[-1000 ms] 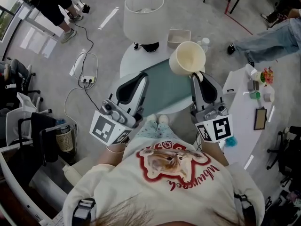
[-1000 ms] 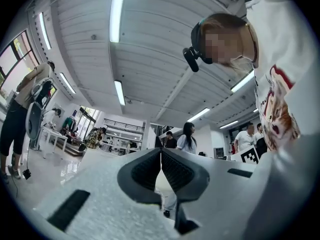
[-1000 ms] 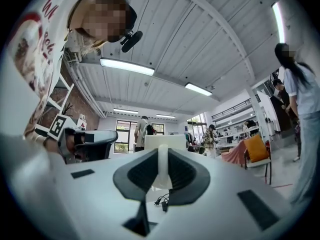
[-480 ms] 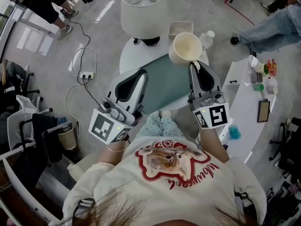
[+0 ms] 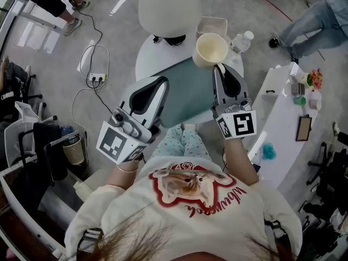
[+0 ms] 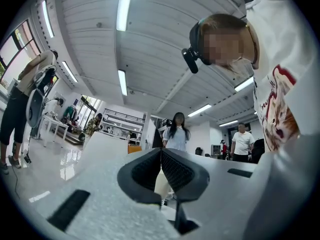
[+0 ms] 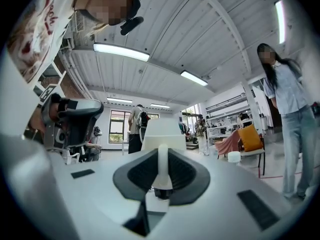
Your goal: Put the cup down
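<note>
In the head view a cream cup (image 5: 211, 50) hangs, mouth up, over the far right part of the round white table (image 5: 145, 58). My right gripper (image 5: 218, 69) is shut on its handle at the near side. In the right gripper view a white strip of the cup (image 7: 161, 165) stands pinched between the two dark pads (image 7: 142, 176). My left gripper (image 5: 162, 82) hovers over the table's near left edge, level with the right one. Its jaws are shut with nothing between them, and its pads (image 6: 176, 170) meet at their tips in the left gripper view (image 6: 161, 153).
A green mat (image 5: 187, 91) covers the table's middle. Behind it stand a white lamp (image 5: 166, 7), a shallow white box (image 5: 212, 25) and a plastic bottle (image 5: 241, 42). A second white table (image 5: 283, 124) with small items is at the right. People stand around.
Both grippers have moved forward over the table, and the cup has gone with the right one, closer to the box and bottle. The grip on the cup is unchanged.
</note>
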